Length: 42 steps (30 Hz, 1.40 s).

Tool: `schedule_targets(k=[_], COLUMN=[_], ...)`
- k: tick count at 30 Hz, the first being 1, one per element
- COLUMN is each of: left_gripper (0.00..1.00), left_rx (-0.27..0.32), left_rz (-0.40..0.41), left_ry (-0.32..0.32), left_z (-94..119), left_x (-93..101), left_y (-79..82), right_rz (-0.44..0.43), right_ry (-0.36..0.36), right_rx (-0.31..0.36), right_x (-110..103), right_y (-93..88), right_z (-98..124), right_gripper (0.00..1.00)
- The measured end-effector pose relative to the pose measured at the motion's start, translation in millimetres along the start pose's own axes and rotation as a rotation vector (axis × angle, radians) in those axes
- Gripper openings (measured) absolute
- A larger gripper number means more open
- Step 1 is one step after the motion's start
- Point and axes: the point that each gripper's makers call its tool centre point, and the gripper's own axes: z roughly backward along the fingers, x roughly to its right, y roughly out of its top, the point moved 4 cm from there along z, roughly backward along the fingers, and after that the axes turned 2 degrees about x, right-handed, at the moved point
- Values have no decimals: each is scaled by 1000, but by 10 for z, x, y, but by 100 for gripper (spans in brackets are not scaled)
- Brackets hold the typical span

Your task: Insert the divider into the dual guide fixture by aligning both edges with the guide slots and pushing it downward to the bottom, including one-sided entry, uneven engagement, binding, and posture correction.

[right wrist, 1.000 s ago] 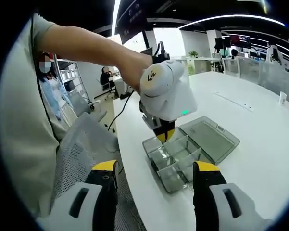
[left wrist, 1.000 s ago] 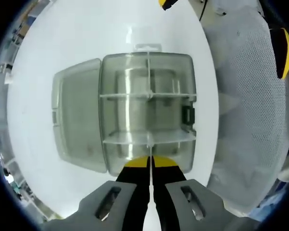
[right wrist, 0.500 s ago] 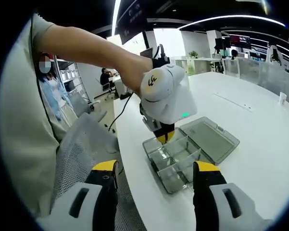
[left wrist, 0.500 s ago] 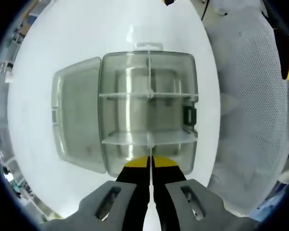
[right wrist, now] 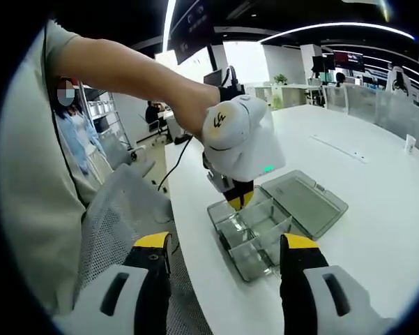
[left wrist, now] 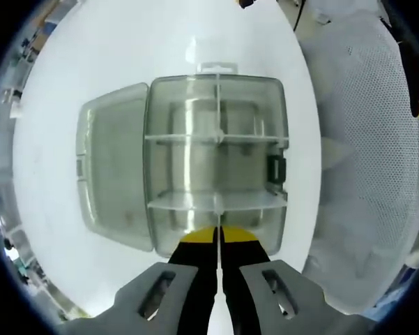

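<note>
A clear grey plastic organiser box (left wrist: 216,160) lies on the white table, its lid (left wrist: 111,174) swung open to the left. A thin clear divider (left wrist: 217,139) runs down the box's middle between its guide slots, crossing two cross walls. My left gripper (left wrist: 217,237) is shut on the divider's near edge, yellow tips pinching it. In the right gripper view the same box (right wrist: 254,234) sits below the left gripper (right wrist: 238,201), which is held from above by a person's hand. My right gripper (right wrist: 223,244) hangs open off the table's edge, nothing between its fingers.
A grey mesh chair back (left wrist: 362,160) stands right beside the table edge, also seen as a chair (right wrist: 118,223) in the right gripper view. A person's arm (right wrist: 125,70) reaches across. White table surface (right wrist: 376,209) stretches beyond the box.
Hardly anything differs: the left gripper stays shut on the divider above the box, shifting only slightly. The right gripper holds still.
</note>
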Motion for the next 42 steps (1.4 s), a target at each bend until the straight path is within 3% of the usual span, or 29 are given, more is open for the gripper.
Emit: schedule_targets(k=[25, 28, 35, 42], left_gripper=[0, 8, 12, 22], left_rx=[21, 34, 73, 135], left_rz=[4, 8, 33, 61], left_ry=[35, 42, 49, 60], left_z=[-67, -77, -42, 55], left_x=[15, 4, -29, -59], left_y=[-37, -40, -37, -53], right_rz=[1, 1, 3, 5], right_ry=[-10, -8, -8, -9], right_rx=[-4, -6, -10, -17], right_x=[10, 6, 6, 17], right_y=[-5, -12, -12, -30], right_z=[47, 41, 41, 48], right_gripper=[61, 61, 61, 61])
